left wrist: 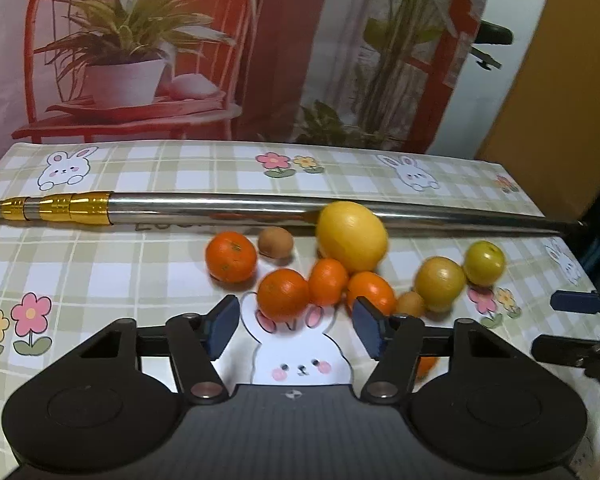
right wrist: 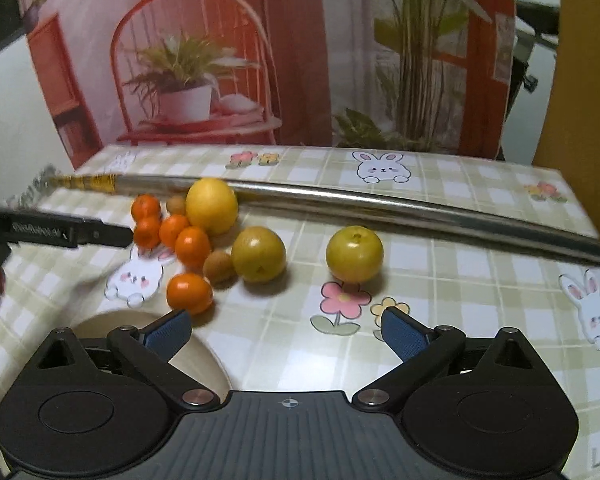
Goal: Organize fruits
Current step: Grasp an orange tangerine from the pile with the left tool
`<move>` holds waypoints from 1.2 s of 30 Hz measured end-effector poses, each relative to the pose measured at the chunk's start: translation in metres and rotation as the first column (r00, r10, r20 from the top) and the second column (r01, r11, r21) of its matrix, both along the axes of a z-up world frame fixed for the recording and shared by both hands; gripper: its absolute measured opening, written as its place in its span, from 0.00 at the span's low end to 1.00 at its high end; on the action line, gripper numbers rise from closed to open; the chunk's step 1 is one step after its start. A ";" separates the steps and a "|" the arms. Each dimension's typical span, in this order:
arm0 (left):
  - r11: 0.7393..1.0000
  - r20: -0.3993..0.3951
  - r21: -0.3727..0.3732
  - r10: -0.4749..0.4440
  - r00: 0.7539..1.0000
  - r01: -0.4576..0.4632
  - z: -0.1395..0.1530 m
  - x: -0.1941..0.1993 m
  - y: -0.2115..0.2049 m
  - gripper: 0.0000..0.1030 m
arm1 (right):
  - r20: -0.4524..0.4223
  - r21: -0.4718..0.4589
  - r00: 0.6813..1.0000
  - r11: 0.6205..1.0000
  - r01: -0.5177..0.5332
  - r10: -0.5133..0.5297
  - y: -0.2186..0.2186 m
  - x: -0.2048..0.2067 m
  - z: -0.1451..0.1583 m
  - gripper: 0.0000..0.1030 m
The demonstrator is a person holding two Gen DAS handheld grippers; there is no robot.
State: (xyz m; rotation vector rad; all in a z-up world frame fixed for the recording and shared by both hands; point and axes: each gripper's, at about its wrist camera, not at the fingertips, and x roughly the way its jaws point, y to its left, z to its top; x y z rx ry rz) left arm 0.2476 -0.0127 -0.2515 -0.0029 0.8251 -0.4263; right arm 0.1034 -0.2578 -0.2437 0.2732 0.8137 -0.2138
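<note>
While the left gripper [left wrist: 296, 326] hung over the checked tablecloth [left wrist: 100, 264], its jaws stood apart with nothing clamped; a mandarin [left wrist: 283, 292] sat just beyond the gap, other mandarins, a lemon [left wrist: 352, 235] and two yellow-green plums past it; the right gripper [right wrist: 286, 330] gaped wide, also empty, one plum [right wrist: 354, 254] well ahead of its right jaw, a mandarin [right wrist: 189, 293] just past its left jaw.

Mixed fruits [right wrist: 204, 236] clustered on tablecloth [right wrist: 460, 216]
</note>
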 end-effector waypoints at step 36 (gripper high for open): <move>0.999 0.008 0.016 0.029 1.000 -0.029 -0.022 0.024 -0.002 0.34 | 0.024 0.058 0.997 0.995 0.076 -0.078 -0.028 -0.004 -0.004 0.88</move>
